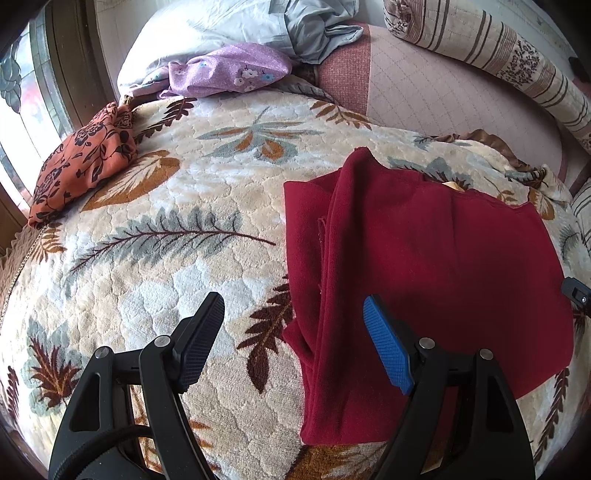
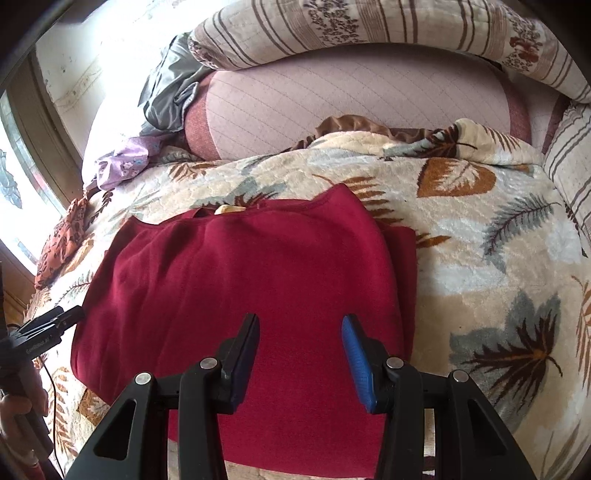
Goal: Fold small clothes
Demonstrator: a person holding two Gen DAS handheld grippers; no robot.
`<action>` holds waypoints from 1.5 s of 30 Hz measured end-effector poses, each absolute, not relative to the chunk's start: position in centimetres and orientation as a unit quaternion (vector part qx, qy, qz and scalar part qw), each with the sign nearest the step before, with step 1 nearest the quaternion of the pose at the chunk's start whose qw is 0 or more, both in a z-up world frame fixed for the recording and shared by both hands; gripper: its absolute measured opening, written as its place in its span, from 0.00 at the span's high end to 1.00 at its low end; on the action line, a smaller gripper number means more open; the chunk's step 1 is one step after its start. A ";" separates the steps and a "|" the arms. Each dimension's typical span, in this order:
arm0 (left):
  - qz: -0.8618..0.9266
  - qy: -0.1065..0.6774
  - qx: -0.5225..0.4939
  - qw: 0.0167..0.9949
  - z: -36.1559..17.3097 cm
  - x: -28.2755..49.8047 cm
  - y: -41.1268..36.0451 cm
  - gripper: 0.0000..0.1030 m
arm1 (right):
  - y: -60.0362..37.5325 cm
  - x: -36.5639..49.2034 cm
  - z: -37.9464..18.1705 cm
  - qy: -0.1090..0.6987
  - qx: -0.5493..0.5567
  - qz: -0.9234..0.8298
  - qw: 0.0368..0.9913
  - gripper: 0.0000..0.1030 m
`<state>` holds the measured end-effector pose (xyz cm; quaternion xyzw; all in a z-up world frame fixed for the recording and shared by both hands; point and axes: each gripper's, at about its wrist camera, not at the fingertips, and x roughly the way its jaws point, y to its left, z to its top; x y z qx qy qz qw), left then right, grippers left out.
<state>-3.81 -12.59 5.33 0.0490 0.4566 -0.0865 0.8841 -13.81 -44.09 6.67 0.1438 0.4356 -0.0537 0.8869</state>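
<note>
A dark red garment (image 1: 436,258) lies partly folded on a leaf-patterned blanket (image 1: 177,229); its left side is folded over into a long ridge. My left gripper (image 1: 293,332) is open and empty, above the garment's left edge. In the right wrist view the red garment (image 2: 236,280) fills the middle, with a yellow tag at its neckline. My right gripper (image 2: 300,350) is open and empty just above the garment's near part. The left gripper (image 2: 48,325) shows at the left edge there.
An orange floral cloth (image 1: 81,162) lies at the blanket's left edge by the window. A purple floral cloth (image 1: 229,70) and a pale blue garment (image 1: 295,26) lie at the back. A striped bolster (image 1: 498,62) and a pink quilted cushion (image 2: 351,107) lie beyond.
</note>
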 end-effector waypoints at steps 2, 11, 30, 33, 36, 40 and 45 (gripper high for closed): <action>-0.088 0.458 0.049 0.883 5.3 -4.0 -12.6 0.23 | -43.1 -13.3 7.0 0.434 0.139 -0.044 0.889 0.57; -0.102 0.479 0.007 0.872 4.6 -4.6 -11.0 0.23 | -36.9 -8.1 6.9 0.437 0.111 0.012 0.892 0.57; -0.135 0.505 -0.083 0.849 2.3 -5.5 -8.2 0.23 | -20.0 6.2 3.8 0.523 -0.007 0.118 0.844 0.25; -0.135 0.503 -0.080 0.850 2.2 -5.4 -8.3 0.23 | -19.1 7.0 2.9 0.530 -0.030 0.107 0.841 0.23; -0.135 0.499 -0.071 0.853 2.2 -5.1 -8.4 0.23 | -18.6 7.2 2.1 0.528 -0.050 0.100 0.842 0.32; -0.150 0.493 -0.069 0.854 2.5 -4.9 -8.9 0.23 | -20.2 6.8 3.2 0.507 -0.027 0.099 0.856 0.70; -0.179 0.482 -0.052 0.856 2.8 -4.2 -10.4 0.23 | -23.2 5.1 5.9 0.475 0.053 0.132 0.869 0.85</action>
